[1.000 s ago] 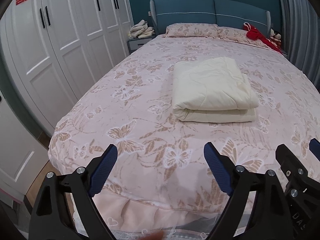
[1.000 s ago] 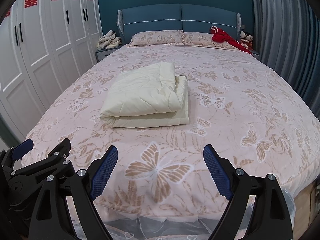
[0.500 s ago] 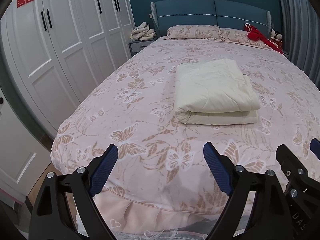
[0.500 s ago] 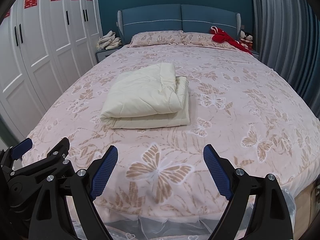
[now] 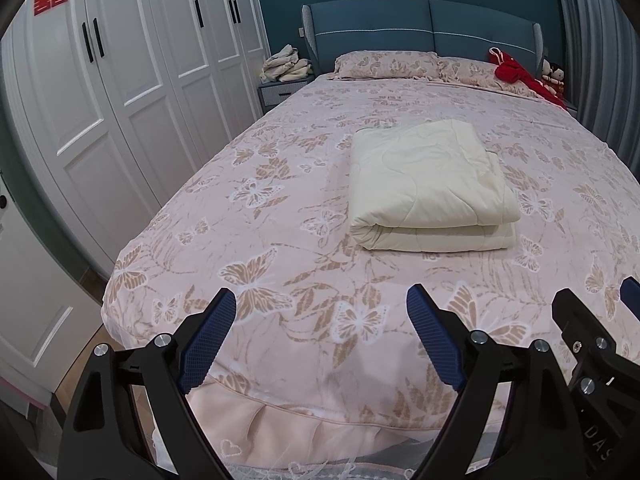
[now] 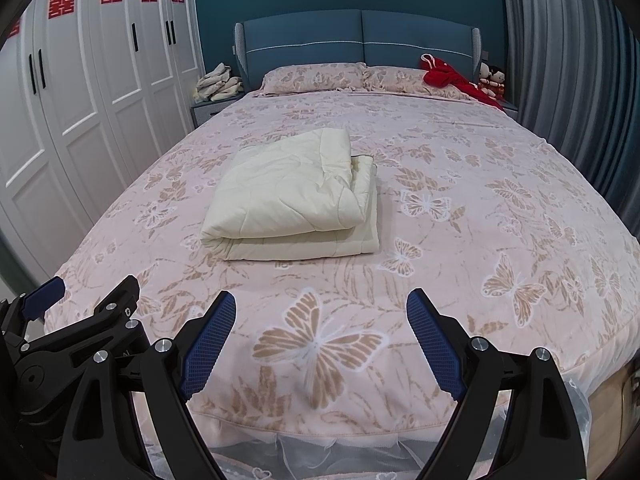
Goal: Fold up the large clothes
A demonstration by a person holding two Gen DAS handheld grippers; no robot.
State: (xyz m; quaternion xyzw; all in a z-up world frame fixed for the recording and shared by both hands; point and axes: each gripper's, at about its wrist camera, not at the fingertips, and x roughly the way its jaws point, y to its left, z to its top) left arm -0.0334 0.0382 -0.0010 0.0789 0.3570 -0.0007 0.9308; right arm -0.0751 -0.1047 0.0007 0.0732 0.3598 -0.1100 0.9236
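Note:
A cream quilt (image 5: 428,184) lies folded into a thick rectangle in the middle of the bed; it also shows in the right wrist view (image 6: 292,196). My left gripper (image 5: 320,320) is open and empty, held over the foot edge of the bed, well short of the quilt. My right gripper (image 6: 320,320) is open and empty too, beside the left one over the foot of the bed. Each gripper shows at the edge of the other's view.
The bed (image 5: 280,208) has a pink butterfly-print cover and a blue headboard (image 6: 360,36). White wardrobes (image 5: 120,92) line the left side. A nightstand with piled cloths (image 5: 286,68) stands at the far left. Red clothing (image 6: 452,80) and dolls lie at the far right. Grey curtains (image 6: 568,72) hang on the right.
Both grippers have drawn back a little from the bed and risen slightly; the quilt looks a bit farther away. The jaws stayed open.

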